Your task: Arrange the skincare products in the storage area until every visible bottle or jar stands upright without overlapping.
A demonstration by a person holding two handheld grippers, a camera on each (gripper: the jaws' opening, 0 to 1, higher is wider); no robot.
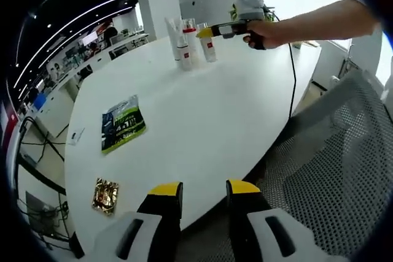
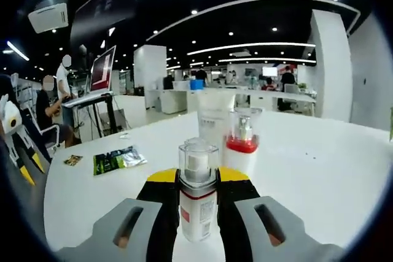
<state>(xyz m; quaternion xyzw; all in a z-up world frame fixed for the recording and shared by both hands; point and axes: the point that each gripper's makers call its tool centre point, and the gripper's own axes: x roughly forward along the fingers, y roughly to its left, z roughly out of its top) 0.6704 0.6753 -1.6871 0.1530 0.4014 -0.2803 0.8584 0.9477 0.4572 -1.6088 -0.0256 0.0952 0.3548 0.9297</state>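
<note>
While the left claw (image 1: 203, 197) hangs spread over the counter (image 1: 202, 121) edge, three bottles (image 1: 190, 44) stand upright far across. In the right gripper view, the right claw (image 2: 198, 197) pinches one upright spray bottle (image 2: 198, 197); probably only release remains.

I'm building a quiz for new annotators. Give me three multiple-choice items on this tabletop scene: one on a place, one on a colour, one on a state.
1. Where does the green packet lie?
A. on the white table
B. on the mesh chair
C. between the left gripper's jaws

2. What colour is the band on the pump bottle?
A. blue
B. red
C. green

3. What is the right gripper doing?
A. hanging open over bare table
B. gripping the gold sachet
C. closed on the clear-capped bottle

Key: 1 A, it lies flat on the tabletop. 2 B, the right gripper view shows red. 3 C, both jaws press its sides.
</note>
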